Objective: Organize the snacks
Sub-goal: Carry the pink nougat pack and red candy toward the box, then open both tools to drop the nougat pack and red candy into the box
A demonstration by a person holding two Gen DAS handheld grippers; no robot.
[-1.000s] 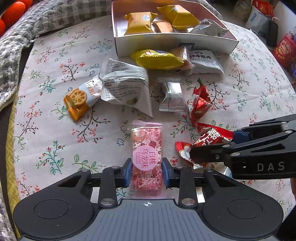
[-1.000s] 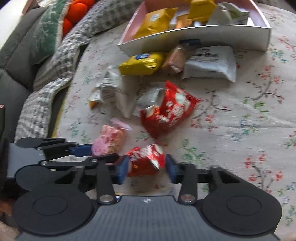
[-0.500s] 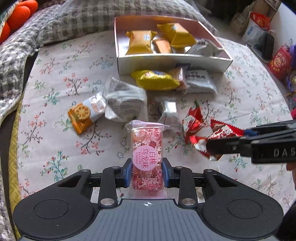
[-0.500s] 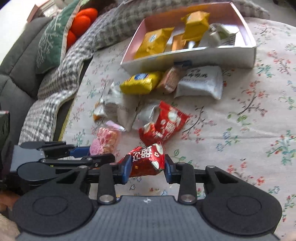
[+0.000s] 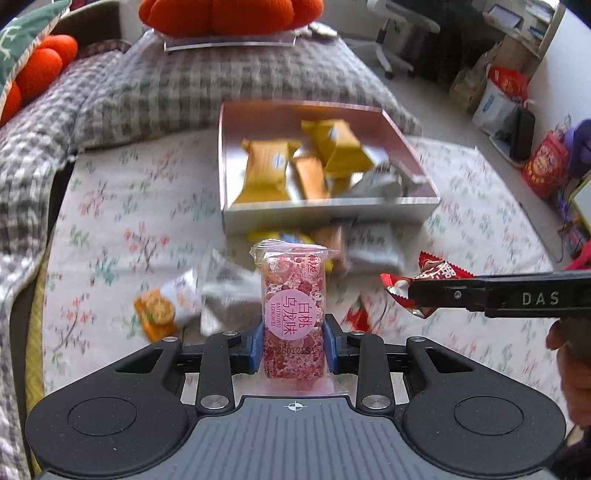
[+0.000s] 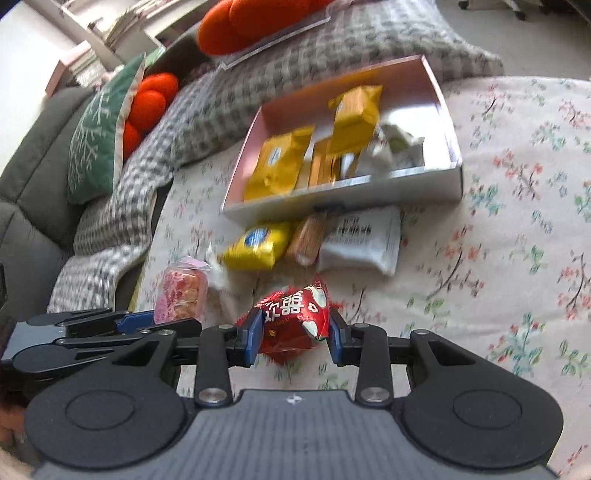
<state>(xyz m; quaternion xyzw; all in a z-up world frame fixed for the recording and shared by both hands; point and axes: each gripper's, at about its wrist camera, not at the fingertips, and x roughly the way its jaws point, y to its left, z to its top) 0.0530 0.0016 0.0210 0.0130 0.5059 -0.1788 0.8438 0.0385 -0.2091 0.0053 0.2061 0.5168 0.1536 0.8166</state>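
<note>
My left gripper (image 5: pixel 293 347) is shut on a pink nougat bar (image 5: pixel 293 306) in clear wrap, held upright above the floral cloth. The same pink bar (image 6: pixel 181 295) shows at the left of the right wrist view. My right gripper (image 6: pixel 295 338) is shut on a red candy packet (image 6: pixel 295 317), lifted off the cloth; that red packet (image 5: pixel 424 280) pokes from the right gripper's tip in the left wrist view. Ahead lies an open pink-lined box (image 5: pixel 332 216) (image 6: pixel 369 188) that holds yellow and white snack packs.
Loose snacks lie in front of the box: a yellow pack (image 6: pixel 258 243), a white pack (image 6: pixel 362 240), an orange biscuit pack (image 5: pixel 155 314) and another red packet (image 5: pixel 358 317). A checked blanket (image 5: pixel 184 85) and orange cushions (image 6: pixel 266 22) lie beyond. A hand (image 5: pixel 572 350) shows at right.
Both grippers have risen off the cloth with their snacks and tilted up, so the box and blanket now fill more of each view. The grips are unchanged.
</note>
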